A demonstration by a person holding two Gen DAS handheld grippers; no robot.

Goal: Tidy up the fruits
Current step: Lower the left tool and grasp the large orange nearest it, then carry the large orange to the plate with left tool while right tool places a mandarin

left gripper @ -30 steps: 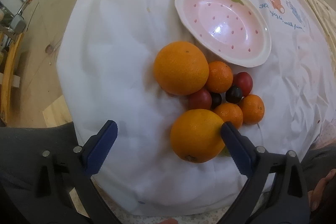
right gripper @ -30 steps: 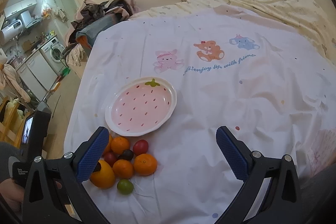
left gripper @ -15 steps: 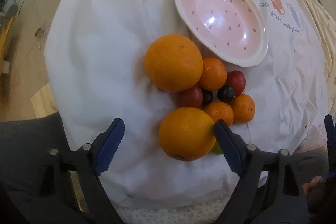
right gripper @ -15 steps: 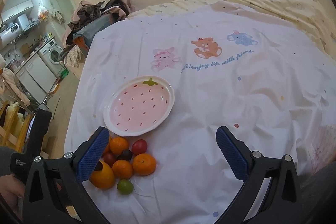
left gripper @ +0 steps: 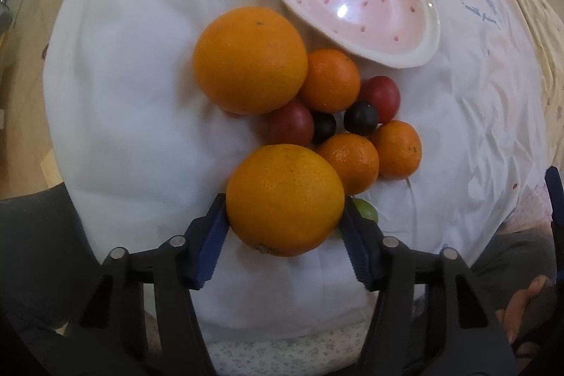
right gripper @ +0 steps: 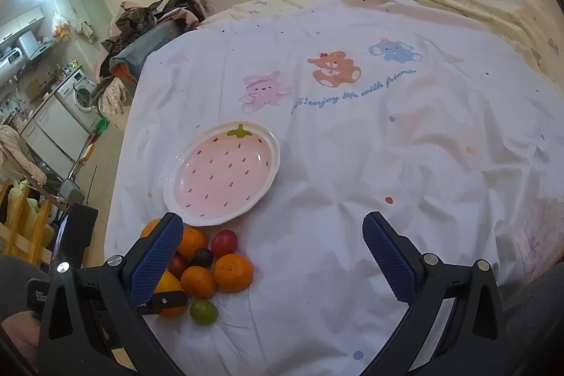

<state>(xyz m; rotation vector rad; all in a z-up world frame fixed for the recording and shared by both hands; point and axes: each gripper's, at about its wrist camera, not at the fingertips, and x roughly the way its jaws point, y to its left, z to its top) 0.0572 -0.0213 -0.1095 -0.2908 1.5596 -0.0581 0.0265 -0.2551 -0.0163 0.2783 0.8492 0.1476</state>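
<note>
Two large oranges lie among a cluster of smaller fruit on a white printed sheet (left gripper: 134,87) spread over a bed. The nearer orange (left gripper: 284,199) sits between the blue ribbed pads of the left gripper (left gripper: 283,226); the jaws are closing on it, and both pads appear to meet its flanks. It is round, with dimpled, glossy peel, and its stem scar faces down toward the camera, near the lower edge. The second large orange (left gripper: 250,59) rests beyond it, close to the rim of the plate (left gripper: 431,20). Between and beside them lie three mandarins, one (left gripper: 329,80) touching the far orange, two (left gripper: 349,162) (left gripper: 396,148) just beside the near one, with two red plum-like fruits (left gripper: 292,124) (left gripper: 382,96), two small dark round fruits (left gripper: 323,126) (left gripper: 361,118), and a green one (left gripper: 366,210) partly hidden behind the gripper's right pad. The plate is glazed ceramic, oval, white-rimmed, with a pink strawberry pattern, red seed marks and a green leaf at one end; its long axis runs diagonally in the left wrist view, leaf end away from the fruit. It holds nothing. The right gripper (right gripper: 271,256) hangs above the sheet with its jaws wide apart and nothing between them; its left pad overlaps the fruit cluster in the right wrist view. A hand (left gripper: 525,309) shows at the lower right edge.
</note>
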